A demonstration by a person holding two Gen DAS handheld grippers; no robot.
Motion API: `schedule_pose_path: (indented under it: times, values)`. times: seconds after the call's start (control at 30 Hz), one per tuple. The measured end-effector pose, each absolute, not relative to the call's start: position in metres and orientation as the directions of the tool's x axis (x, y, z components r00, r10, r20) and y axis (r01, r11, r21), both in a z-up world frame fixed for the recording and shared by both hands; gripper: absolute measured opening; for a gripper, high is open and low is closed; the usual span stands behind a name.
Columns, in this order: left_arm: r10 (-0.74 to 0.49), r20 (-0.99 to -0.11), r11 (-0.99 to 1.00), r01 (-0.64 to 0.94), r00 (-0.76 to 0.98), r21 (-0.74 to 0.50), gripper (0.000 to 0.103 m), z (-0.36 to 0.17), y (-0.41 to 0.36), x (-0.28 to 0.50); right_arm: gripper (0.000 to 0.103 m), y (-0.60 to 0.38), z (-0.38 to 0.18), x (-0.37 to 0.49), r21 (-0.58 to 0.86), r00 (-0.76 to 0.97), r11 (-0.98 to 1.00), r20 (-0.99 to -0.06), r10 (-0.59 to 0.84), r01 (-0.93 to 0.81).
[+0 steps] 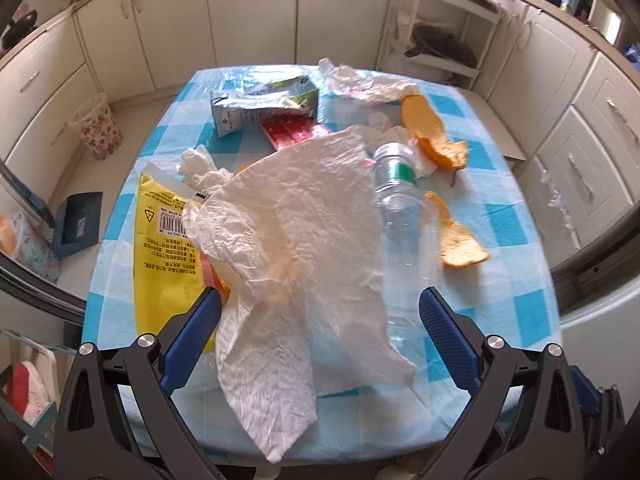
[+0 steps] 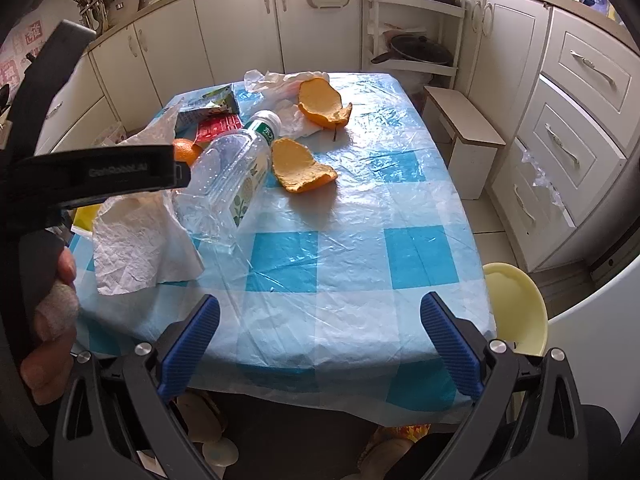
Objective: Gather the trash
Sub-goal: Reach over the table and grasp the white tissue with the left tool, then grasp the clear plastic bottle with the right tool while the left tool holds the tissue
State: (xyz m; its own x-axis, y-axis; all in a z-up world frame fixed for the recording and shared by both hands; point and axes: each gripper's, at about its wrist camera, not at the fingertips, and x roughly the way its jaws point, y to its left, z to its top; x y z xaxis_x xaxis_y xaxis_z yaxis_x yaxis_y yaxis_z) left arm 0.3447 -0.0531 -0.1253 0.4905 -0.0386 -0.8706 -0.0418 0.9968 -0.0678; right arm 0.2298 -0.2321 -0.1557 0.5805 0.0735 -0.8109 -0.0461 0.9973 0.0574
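Note:
Trash lies on a blue-checked table (image 1: 520, 300). A large crumpled white paper towel (image 1: 304, 240) lies near the front, partly over a yellow wrapper (image 1: 160, 248). A clear plastic bottle (image 1: 400, 208) lies beside it, also in the right wrist view (image 2: 228, 168). Orange peels (image 1: 456, 240) (image 2: 300, 166) lie to the right. A carton (image 1: 264, 104), a red packet (image 1: 292, 130) and crumpled tissues (image 1: 200, 164) lie farther back. My left gripper (image 1: 320, 324) is open over the towel's near part. My right gripper (image 2: 320, 328) is open and empty over the table's front edge (image 2: 340, 396).
A floral wastebasket (image 1: 96, 128) stands on the floor to the left. A yellow stool (image 2: 516, 304) and a white step stool (image 2: 464, 136) stand right of the table. Cabinets surround the room. The left hand-held device (image 2: 92, 176) fills the right view's left side.

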Motion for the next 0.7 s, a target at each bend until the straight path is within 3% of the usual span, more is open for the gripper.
schedule_pose_path:
  times: [0.07,0.1,0.13,0.23,0.3,0.5,0.6,0.7]
  values:
    - [-0.064,-0.874,0.991,-0.070,0.482,-0.112,0.077,-0.131,-0.042,0.348,0.096,-0.234,-0.155,0.234,0.071,0.583,0.996,-0.808,0.084,-0.046]
    - [-0.070,-0.871,0.987,-0.090,0.486,-0.130,0.065,-0.130,-0.035,0.349,0.096,-0.236,-0.155,0.235,0.078,0.583,0.996,-0.807,0.090,-0.046]
    - [-0.066,-0.870,0.986,-0.100,0.489,-0.131,0.042,-0.129,-0.030,0.350,0.096,-0.237,-0.155,0.237,0.088,0.584,0.995,-0.806,0.097,-0.044]
    - [-0.101,-0.878,0.977,-0.119,0.469,-0.176,0.010,-0.132,-0.015,0.351,0.096,-0.241,-0.155,0.247,0.146,0.576,0.988,-0.805,0.145,-0.044]
    - [-0.137,-0.877,0.969,-0.122,0.460,-0.215,0.005,-0.133,-0.006,0.350,0.096,-0.240,-0.155,0.254,0.203,0.566,0.978,-0.801,0.195,-0.049]
    - [-0.161,-0.824,0.948,-0.147,0.543,-0.282,0.004,-0.108,0.030,0.333,0.096,-0.220,-0.153,0.282,0.420,0.512,0.904,-0.762,0.398,-0.078]
    - [-0.174,-0.791,0.932,-0.160,0.587,-0.324,0.004,-0.096,0.050,0.323,0.096,-0.195,-0.152,0.292,0.412,0.507,0.904,-0.758,0.410,-0.114]
    - [-0.190,-0.772,0.914,-0.178,0.607,-0.365,0.004,-0.091,0.070,0.316,0.088,-0.174,-0.155,0.306,0.368,0.514,0.923,-0.774,0.371,-0.112]
